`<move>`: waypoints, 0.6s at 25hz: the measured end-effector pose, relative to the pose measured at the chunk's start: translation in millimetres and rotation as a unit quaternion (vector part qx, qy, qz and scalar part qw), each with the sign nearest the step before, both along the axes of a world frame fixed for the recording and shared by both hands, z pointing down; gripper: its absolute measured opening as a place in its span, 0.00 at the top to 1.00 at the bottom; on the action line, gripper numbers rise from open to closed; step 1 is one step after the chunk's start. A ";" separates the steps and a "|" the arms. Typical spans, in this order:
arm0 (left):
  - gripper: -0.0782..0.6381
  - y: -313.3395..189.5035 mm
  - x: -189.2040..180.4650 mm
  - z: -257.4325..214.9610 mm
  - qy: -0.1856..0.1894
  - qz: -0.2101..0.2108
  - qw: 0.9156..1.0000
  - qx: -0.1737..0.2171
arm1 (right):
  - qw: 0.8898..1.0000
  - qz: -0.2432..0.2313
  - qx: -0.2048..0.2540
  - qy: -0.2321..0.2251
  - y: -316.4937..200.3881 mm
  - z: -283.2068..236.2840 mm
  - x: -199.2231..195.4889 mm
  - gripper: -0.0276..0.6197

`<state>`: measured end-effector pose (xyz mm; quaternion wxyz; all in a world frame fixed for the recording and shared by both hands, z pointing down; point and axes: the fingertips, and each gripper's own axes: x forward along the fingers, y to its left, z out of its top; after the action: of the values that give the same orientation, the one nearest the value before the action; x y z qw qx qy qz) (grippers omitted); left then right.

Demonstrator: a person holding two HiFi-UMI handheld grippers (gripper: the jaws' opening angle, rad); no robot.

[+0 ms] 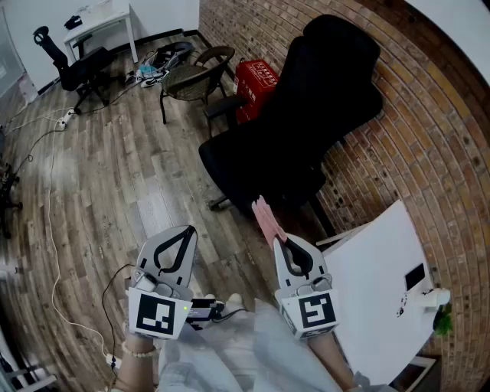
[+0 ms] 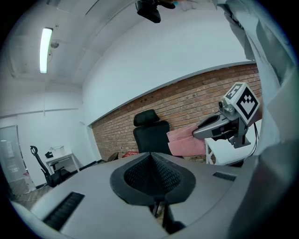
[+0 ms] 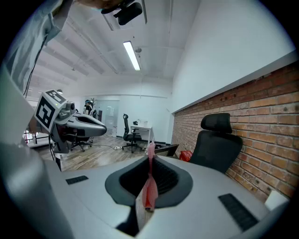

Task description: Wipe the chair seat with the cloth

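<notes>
Projecting from the tip of the right gripper (image 1: 280, 242), the pink cloth (image 1: 265, 216) is clamped between that gripper's two jaws, which press together on its folded edge. The cloth hangs in the air in front of the black office chair (image 1: 315, 107), just short of the near edge of the chair seat (image 1: 249, 162), and is not laid on it. The left gripper (image 1: 184, 232) is held beside the right one, jaws closed on each other with nothing between them.

The chair stands on a grey-brown wood-plank floor (image 1: 99, 176), its back toward a red brick wall (image 1: 432, 145). A white table (image 1: 375, 279) stands against the same wall, to the right of the grippers. Behind the chair are a red crate (image 1: 257, 81) and a brown armchair (image 1: 196, 76). Farther back stand a second black office chair (image 1: 80, 70) and a white desk (image 1: 99, 23). White cables (image 1: 52, 230) run across the floor at the left
</notes>
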<state>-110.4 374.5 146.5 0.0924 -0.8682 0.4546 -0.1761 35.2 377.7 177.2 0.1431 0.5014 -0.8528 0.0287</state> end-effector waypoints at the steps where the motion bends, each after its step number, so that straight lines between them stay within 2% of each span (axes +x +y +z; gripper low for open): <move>1: 0.87 -1.8 0.0 -0.6 0.001 0.001 1.000 0.001 | 1.000 0.000 0.000 0.001 -1.4 -0.1 -0.5 0.88; 15: 0.87 -4.8 -3.7 0.0 0.003 0.014 1.000 0.002 | 1.000 0.014 0.002 0.005 -1.8 -0.5 -4.9 0.88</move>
<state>-114.1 369.7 146.5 0.0955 -0.8746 0.4434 -0.1715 30.3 375.8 176.7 0.1453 0.5139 -0.8450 0.0264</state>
